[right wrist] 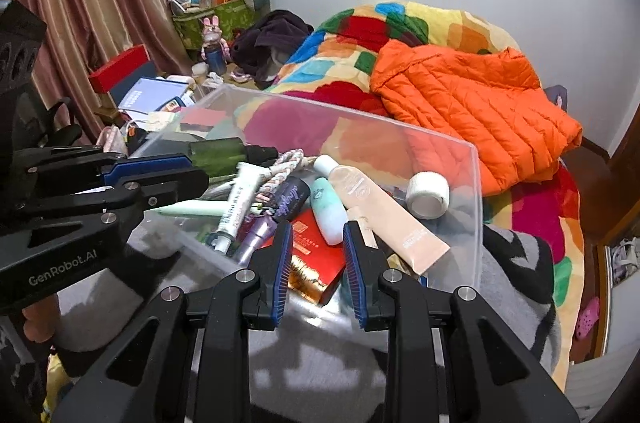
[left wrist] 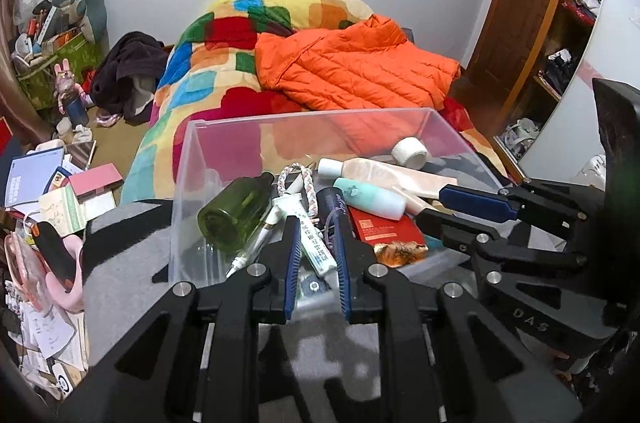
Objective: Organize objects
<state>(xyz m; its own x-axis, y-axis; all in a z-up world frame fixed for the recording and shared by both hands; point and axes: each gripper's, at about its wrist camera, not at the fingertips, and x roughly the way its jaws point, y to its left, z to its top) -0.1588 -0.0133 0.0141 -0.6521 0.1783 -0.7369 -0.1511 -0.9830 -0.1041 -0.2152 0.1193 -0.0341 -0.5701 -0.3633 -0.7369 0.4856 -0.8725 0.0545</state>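
Bedroom, clear bin [left wrist: 192, 159] (bed behind): toiletries heaped loose inside, sorting judged unfinished; left gripper [left wrist: 316, 243] and right gripper [right wrist: 316, 251] parted, empty.

"GenRobot.AI" in white on the left gripper [right wrist: 160, 179] body, "DAS" embossed on the right gripper [left wrist: 448, 205] body, print on the white tube [right wrist: 240, 201] too small to read

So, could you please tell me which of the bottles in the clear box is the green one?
The green bottle with the dark cap, lying at the left of the clear box. The mint bottle and peach bottle are pale.
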